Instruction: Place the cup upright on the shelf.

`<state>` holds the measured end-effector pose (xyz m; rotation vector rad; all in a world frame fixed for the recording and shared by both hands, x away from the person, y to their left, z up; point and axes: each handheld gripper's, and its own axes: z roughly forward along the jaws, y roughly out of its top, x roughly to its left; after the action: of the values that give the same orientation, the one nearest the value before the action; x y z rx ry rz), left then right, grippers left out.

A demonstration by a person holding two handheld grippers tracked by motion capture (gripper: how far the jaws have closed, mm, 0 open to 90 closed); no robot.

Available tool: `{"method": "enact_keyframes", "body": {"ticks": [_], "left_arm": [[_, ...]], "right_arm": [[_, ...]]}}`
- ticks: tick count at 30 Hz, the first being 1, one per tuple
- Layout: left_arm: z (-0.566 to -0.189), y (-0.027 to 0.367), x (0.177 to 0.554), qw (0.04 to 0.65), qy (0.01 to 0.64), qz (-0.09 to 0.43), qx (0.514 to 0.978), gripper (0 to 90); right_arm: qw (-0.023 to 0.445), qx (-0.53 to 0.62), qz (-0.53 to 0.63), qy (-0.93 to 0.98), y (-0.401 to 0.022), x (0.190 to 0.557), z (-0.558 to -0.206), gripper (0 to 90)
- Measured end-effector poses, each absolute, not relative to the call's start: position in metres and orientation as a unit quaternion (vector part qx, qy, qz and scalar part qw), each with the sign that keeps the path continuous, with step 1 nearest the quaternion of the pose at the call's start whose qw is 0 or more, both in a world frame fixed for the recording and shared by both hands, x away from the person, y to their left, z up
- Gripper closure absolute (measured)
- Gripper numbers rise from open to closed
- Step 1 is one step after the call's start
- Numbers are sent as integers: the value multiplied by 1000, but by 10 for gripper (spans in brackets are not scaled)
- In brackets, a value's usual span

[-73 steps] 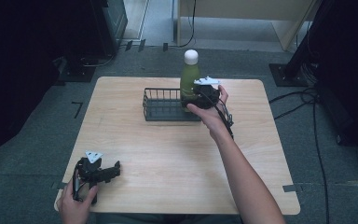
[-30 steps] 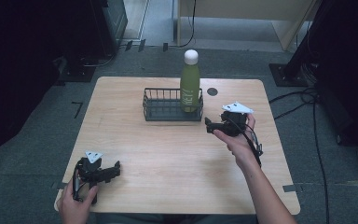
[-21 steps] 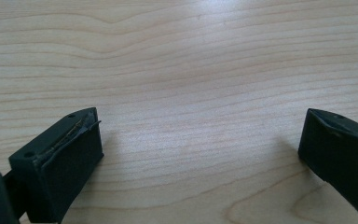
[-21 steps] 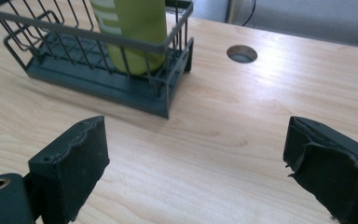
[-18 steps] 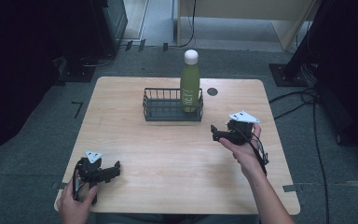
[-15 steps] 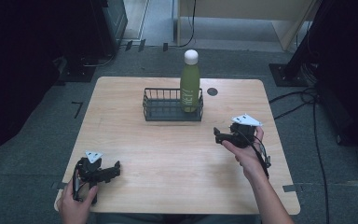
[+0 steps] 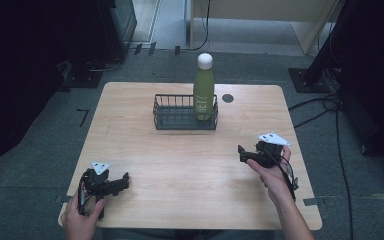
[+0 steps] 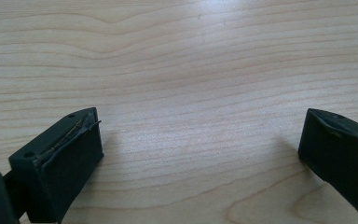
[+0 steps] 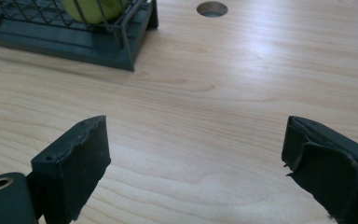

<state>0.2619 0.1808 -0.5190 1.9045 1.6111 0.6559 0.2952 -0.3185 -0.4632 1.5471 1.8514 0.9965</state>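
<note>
Two claws agape, bottle (image 7: 203, 87) cap in high view

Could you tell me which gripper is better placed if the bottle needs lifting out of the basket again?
Probably the right gripper: open, empty and nearer the bottle standing in the basket. The left gripper sits at the table's near corner.

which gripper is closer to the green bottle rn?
Right. The right gripper sits at the table's right side, short of the green bottle in the wire basket. The left gripper rests at the near-left corner, farther off.
</note>
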Motion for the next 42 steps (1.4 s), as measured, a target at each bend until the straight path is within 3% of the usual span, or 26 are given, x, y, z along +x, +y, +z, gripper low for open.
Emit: {"method": "enact_keyframes", "body": {"ticks": [42], "left_arm": [[-519, 181, 262, 278, 600, 244, 709, 0]], "right_arm": [[270, 622, 316, 664, -395, 227, -506, 78]]}}
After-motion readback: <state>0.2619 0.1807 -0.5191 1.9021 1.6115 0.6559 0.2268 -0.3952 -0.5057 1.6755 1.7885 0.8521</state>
